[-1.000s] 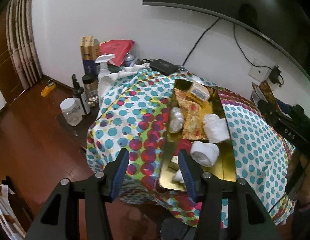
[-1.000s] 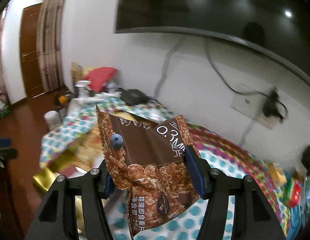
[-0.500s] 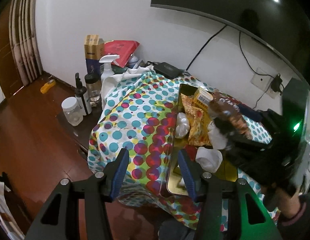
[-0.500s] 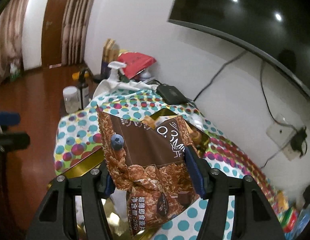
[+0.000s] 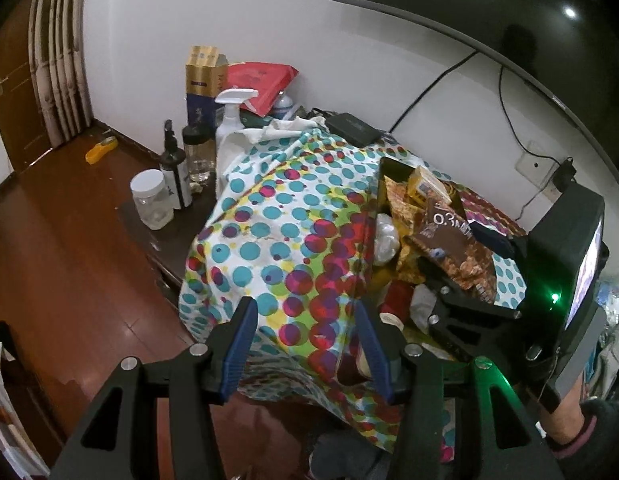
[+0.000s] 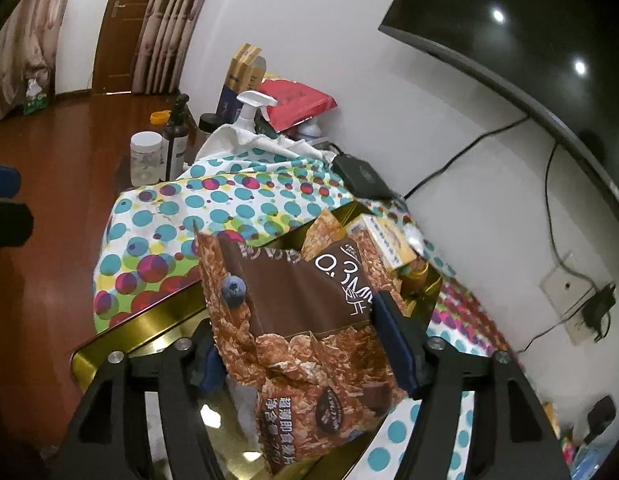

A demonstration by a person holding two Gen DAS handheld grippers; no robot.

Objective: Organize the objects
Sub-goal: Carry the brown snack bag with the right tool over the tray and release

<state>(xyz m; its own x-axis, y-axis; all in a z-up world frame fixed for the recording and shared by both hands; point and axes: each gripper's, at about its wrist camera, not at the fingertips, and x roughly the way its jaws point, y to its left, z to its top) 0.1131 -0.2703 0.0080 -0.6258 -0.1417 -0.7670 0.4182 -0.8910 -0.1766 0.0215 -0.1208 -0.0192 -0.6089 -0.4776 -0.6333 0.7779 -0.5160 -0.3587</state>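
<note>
My right gripper (image 6: 305,340) is shut on a brown cereal bag (image 6: 297,312) and holds it over the gold tray (image 6: 149,326). In the left wrist view the bag (image 5: 453,240) hangs above the tray's contents: snack packets (image 5: 401,200), a yellow box (image 5: 423,186), a white bundle (image 5: 385,236) and a red item (image 5: 395,294). The yellow box also shows in the right wrist view (image 6: 389,242). My left gripper (image 5: 305,344) is open and empty, in front of the table's near left edge, apart from the tray.
A polka-dot cloth (image 5: 285,236) covers the table. A low side table to the left holds a white jar (image 5: 151,200), a dark pump bottle (image 5: 175,172), a spray bottle (image 5: 229,120), a tall box (image 5: 201,84) and a red bag (image 5: 261,80). A black device (image 5: 351,128) lies by the wall.
My right gripper has swung left with the cereal bag, from beside the tray to above it. My left gripper has drifted left and back a little, still open.
</note>
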